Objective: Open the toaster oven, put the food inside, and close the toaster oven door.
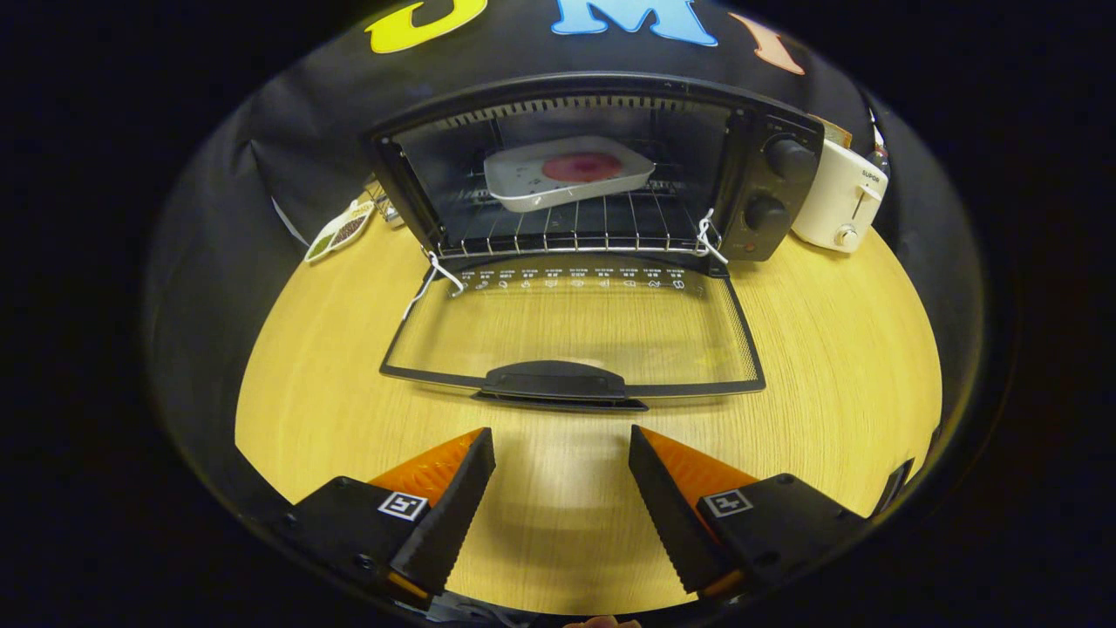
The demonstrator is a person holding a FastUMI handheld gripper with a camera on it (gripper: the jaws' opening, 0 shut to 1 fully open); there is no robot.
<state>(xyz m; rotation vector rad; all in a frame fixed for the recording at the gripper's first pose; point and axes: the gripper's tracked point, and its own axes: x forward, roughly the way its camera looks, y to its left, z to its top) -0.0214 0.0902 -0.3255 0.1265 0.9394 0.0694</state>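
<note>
We've got one cam, riding on the gripper (562, 453), facing fwd along its two fingers, which sit spread apart w/ nothing between them. It looks slightly down over the wooden table (828, 366) from low height, straight at the toaster oven (593, 166) front. Oven's near; its dropped door (575, 327) lies just ahead of the fingers. Fisheye bends the table edges.

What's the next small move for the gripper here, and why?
Probably move the open gripper forward under the door handle to lift it shut: the tray of food already sits on the rack, and the glass door lies flat open.
</note>
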